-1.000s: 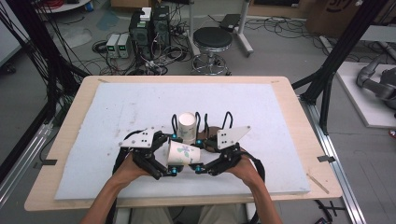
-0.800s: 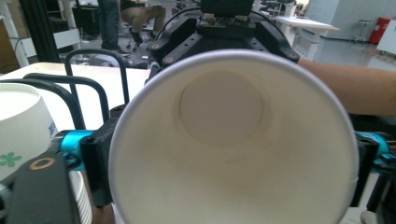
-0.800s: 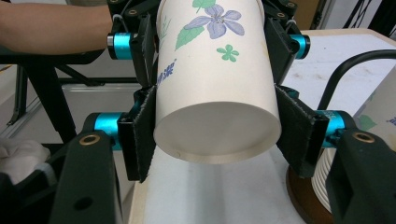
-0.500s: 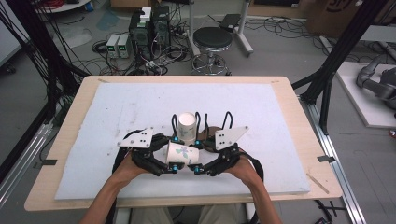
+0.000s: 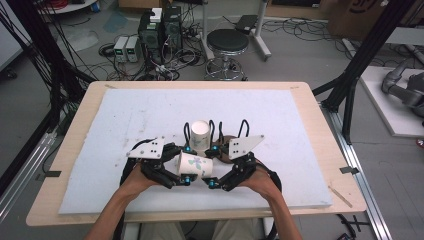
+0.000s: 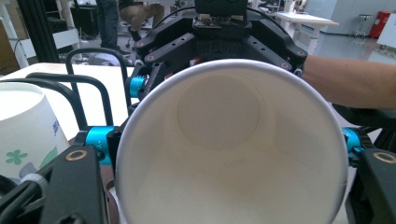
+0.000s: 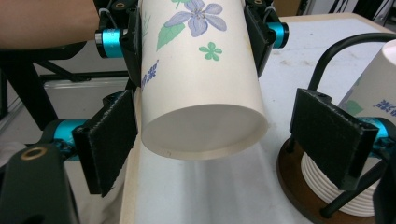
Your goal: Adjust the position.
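1. Left gripper (image 5: 186, 175) – fingers clamped on a paper cup (image 5: 194, 164) near its rim, cup lying sideways just above the table (image 5: 300, 125), close to the person's edge. In the left gripper view the cup's mouth (image 6: 231, 149) faces the camera.
2. Right gripper (image 5: 212, 181) – fingers spread, one pad (image 7: 109, 137) on each side of the cup's base (image 7: 203, 133), not touching it. In the right gripper view the flower print is up, the base towards the lens.
3. Judged step: handing the cup from one gripper to the other. Do it well by centring the base between the right pads, closing gently so the thin wall doesn't crush, and letting go on the left after the right has a firm hold.
4. Just behind: a cup rack (image 5: 222, 150) – brown disc with black wire loops – holding a stack of cups, the topmost cup (image 5: 199, 134) upside down. It stands close to the right gripper's far finger; widening or swinging that way risks a knock.
5. The white mat (image 5: 125, 120) is bare elsewhere.
6. Beyond the table: a stool (image 5: 227, 42), electronics boxes (image 5: 160, 30) and loose cables on the floor – well apart.
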A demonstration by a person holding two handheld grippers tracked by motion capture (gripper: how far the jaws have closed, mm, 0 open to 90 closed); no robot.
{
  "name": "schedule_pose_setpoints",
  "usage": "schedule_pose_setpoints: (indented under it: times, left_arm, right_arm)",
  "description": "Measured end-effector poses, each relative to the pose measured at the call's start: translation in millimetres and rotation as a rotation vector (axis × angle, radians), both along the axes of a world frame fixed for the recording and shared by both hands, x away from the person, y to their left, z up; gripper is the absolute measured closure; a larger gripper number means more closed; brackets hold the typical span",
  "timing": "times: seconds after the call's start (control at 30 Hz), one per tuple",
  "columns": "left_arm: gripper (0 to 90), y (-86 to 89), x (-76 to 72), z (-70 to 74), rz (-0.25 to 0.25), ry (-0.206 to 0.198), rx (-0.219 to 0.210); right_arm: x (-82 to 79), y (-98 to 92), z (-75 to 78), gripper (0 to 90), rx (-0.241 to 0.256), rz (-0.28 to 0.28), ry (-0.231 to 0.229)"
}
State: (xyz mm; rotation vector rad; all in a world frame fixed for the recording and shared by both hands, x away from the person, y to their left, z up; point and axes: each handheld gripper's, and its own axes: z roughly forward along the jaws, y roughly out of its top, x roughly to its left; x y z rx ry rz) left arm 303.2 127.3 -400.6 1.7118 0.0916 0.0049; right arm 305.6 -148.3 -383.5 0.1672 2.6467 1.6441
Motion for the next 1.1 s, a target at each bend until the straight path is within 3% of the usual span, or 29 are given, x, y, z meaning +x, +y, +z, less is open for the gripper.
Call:
schedule_pose_setpoints:
  times: [0.17,0.3,0.57,1.1]
  left_arm:
    - [29.5,1.0,-0.4,0.1,0.009,0.001,0.011]
    - [29.6,3.5,-2.0,2.5,0.025,0.004,0.048]
    - [29.7,16.6,-1.6,17.2,0.080,0.007,0.203]
    - [29.7,36.2,13.8,40.8,0.153,0.036,0.400]
  right_arm:
    - [-0.4,-0.6,0.4,15.6,-0.001,-0.003,-0.003]
    - [-1.9,-2.1,0.8,15.6,-0.016,-0.013,-0.010]
    - [-5.8,-16.3,-0.1,15.6,-0.032,-0.085,-0.025]
    - [-7.4,-64.4,-13.0,15.7,-0.026,-0.272,-0.014]
